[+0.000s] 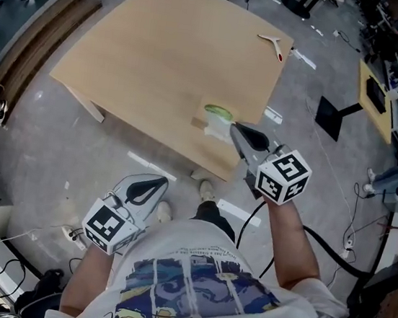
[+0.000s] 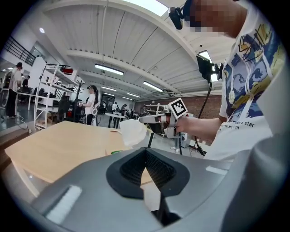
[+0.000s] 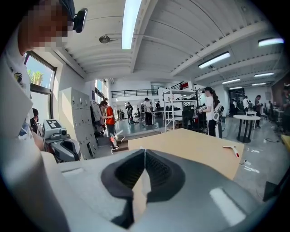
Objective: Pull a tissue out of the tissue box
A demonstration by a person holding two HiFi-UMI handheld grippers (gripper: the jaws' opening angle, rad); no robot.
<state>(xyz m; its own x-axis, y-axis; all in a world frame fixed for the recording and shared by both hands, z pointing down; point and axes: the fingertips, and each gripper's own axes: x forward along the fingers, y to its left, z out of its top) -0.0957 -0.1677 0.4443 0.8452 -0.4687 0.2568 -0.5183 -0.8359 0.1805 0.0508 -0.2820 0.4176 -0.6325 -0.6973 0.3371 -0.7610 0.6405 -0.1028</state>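
Observation:
The tissue box [image 1: 205, 121] is low and tan with a green oval opening, and it sits near the front edge of the wooden table [image 1: 162, 55]. In the left gripper view only its green top [image 2: 116, 152] shows. My right gripper [image 1: 234, 127] is shut on a white tissue [image 1: 219, 129] that hangs just above and beside the box. The left gripper view shows that tissue [image 2: 131, 131] hanging crumpled from the right gripper [image 2: 141, 120]. My left gripper [image 1: 161, 180] is shut and empty, held low over the floor in front of the table. In the right gripper view the jaws [image 3: 144, 151] hide most of the tissue.
A Y-shaped wooden piece with a red tip [image 1: 274, 44] lies at the table's far corner. A black stand base [image 1: 333, 116] and white strips lie on the floor to the right. The person's shoes [image 1: 208, 190] are by the table edge. People [image 3: 209, 111] and shelving stand in the background.

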